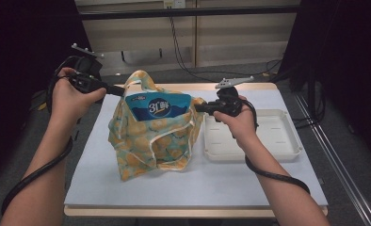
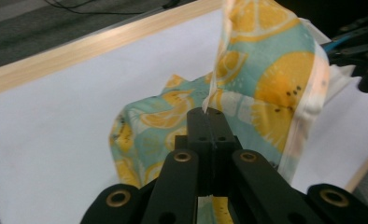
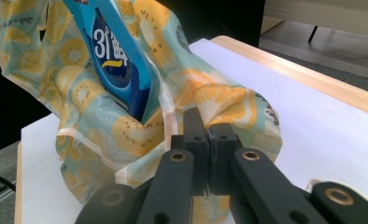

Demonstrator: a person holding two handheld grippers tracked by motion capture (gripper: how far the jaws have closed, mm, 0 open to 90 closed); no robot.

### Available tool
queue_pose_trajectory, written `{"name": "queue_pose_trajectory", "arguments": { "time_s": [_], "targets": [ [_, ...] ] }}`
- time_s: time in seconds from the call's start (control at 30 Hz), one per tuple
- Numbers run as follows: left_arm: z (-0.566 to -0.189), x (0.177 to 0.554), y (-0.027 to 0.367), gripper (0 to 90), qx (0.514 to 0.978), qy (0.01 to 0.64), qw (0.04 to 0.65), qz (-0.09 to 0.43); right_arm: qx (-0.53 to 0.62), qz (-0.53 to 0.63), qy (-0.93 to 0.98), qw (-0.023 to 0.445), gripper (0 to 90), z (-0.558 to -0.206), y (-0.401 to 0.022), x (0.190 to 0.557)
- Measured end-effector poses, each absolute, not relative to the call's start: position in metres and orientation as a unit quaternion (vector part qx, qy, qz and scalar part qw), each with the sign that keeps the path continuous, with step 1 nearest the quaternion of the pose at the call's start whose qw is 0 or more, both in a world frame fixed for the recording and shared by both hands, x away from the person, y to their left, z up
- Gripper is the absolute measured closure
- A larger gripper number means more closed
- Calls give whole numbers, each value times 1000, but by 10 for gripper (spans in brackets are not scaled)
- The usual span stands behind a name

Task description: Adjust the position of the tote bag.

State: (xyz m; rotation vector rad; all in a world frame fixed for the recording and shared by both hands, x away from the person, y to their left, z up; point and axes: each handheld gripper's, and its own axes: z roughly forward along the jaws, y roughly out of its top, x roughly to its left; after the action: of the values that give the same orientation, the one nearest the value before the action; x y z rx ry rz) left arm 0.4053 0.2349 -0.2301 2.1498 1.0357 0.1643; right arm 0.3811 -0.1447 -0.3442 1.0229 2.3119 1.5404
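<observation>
Left gripper (image 1: pixel 119 89): jaws closed on the rim of the lemon-print bag (image 1: pixel 150 136), at the bag's far left. Right gripper (image 1: pixel 198 108): jaws closed on the bag's right rim. Bag: held open mid-table, nearer the far edge. Blue packet (image 1: pixel 159 105): upright inside. White tray (image 1: pixel 287 141): near the right edge.

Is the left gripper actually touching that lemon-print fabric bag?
Touching. In the left gripper view, the left gripper has its jaws pinched shut on the lemon-print fabric bag's pale edge.

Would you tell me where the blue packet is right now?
In the high view the blue packet stands inside the lemon-print bag at table centre, left of the white tray.
</observation>
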Motion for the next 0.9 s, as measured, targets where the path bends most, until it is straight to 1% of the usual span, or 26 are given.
{"name": "queue_pose_trajectory", "arguments": {
  "time_s": [0.6, 0.9],
  "targets": [
    [-253, 415, 245, 900, 829, 429, 353, 67, 343, 516, 780, 89, 892, -349, -144, 381],
    [-268, 419, 244, 900, 835, 434, 331, 71, 343, 515, 780, 88, 891, -353, -144, 380]
  ]
}}
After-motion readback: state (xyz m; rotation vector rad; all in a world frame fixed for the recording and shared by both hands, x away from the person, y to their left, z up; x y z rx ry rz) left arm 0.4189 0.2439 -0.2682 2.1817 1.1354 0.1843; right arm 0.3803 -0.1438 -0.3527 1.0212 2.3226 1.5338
